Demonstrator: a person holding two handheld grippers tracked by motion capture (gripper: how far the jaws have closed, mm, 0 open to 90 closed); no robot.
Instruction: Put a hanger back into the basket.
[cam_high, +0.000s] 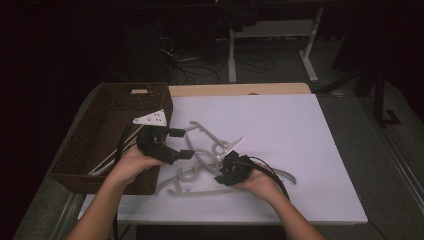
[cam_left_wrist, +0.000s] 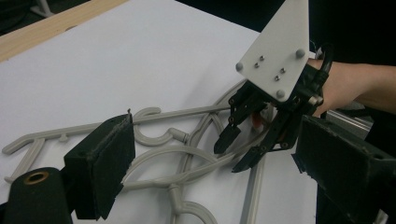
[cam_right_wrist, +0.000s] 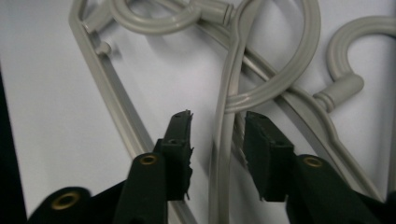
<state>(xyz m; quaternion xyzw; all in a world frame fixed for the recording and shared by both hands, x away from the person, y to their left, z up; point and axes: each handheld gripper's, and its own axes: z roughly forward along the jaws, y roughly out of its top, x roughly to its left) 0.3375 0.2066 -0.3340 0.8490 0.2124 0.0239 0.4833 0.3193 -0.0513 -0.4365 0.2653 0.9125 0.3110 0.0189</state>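
Note:
A tangle of grey plastic hangers (cam_high: 202, 150) lies on the white tabletop (cam_high: 300, 150). My right gripper (cam_high: 220, 167) points into the pile. In the right gripper view its jaws (cam_right_wrist: 222, 140) straddle one hanger's straight arm (cam_right_wrist: 223, 130), and a gap shows on both sides of the bar, so it is open. The left gripper view shows that gripper (cam_left_wrist: 236, 154) under its white three-cornered plate (cam_left_wrist: 278, 51). My left gripper (cam_high: 182, 143) hovers at the pile's left, beside the basket. It is wide open, with nothing between its pads (cam_left_wrist: 114, 154).
A brown woven basket (cam_high: 90, 145) stands at the table's left, close behind my left hand, with cable trailing into it. A wooden strip (cam_high: 240, 89) runs along the far table edge. Beyond it are a desk frame (cam_high: 270, 30) and floor cables.

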